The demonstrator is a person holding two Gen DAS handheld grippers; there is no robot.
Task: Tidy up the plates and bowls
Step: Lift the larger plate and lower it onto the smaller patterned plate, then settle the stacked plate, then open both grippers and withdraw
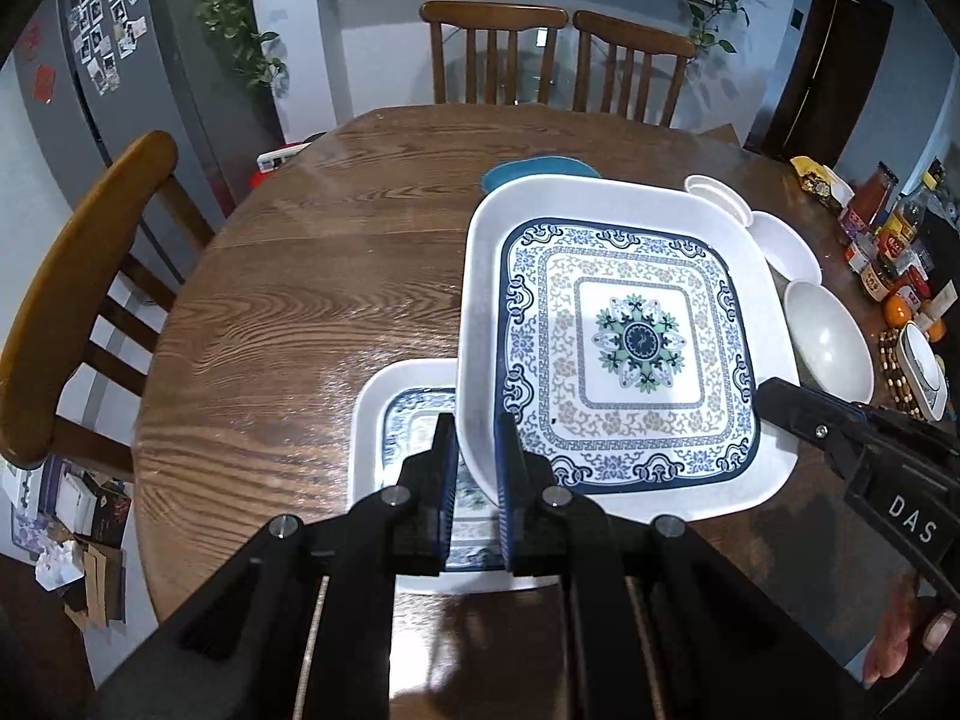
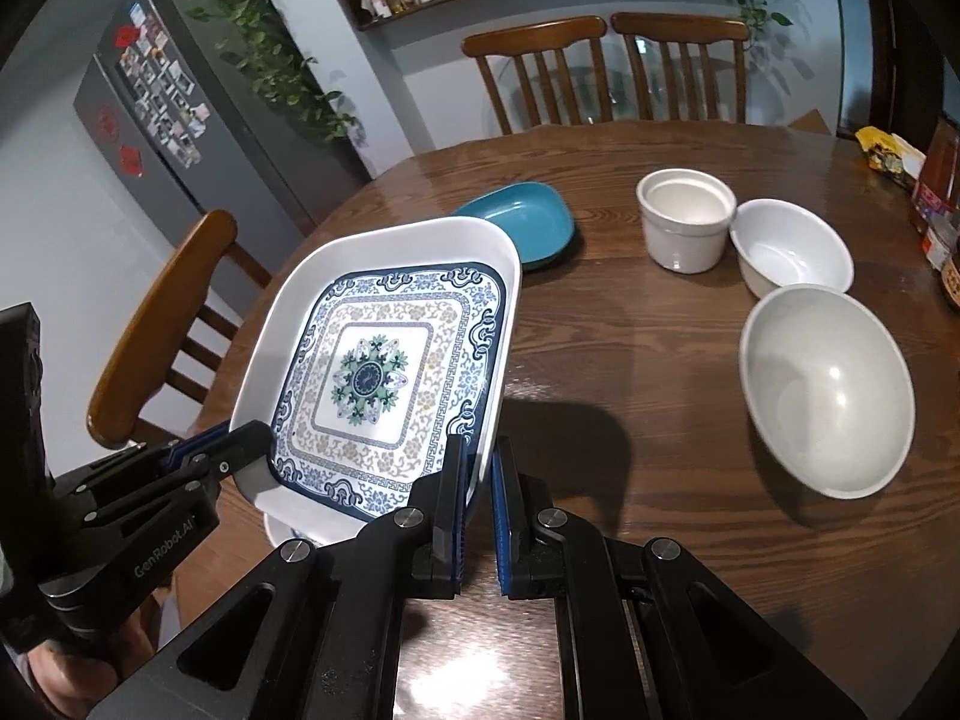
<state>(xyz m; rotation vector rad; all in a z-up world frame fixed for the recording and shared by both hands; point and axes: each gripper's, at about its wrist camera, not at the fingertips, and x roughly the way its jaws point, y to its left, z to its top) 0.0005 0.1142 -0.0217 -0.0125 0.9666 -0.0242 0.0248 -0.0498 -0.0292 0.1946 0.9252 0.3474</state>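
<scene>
While both grippers clamp it, the patterned plate (image 1: pixel 630 336) hangs tilted above the table (image 1: pixel 288 312). Left gripper (image 1: pixel 477 450) jaws nearly closed, pinching the plate's near-left rim. Right gripper (image 2: pixel 480 462) jaws nearly closed on the opposite near rim. A second patterned plate (image 1: pixel 408 414) lies on the table below, partly covered. Teal dish (image 2: pixel 522 222) sits behind the lifted plate. White cup (image 2: pixel 684 216), small white bowl (image 2: pixel 792 246) and big white bowl (image 2: pixel 828 390) stand to the right, close together.
</scene>
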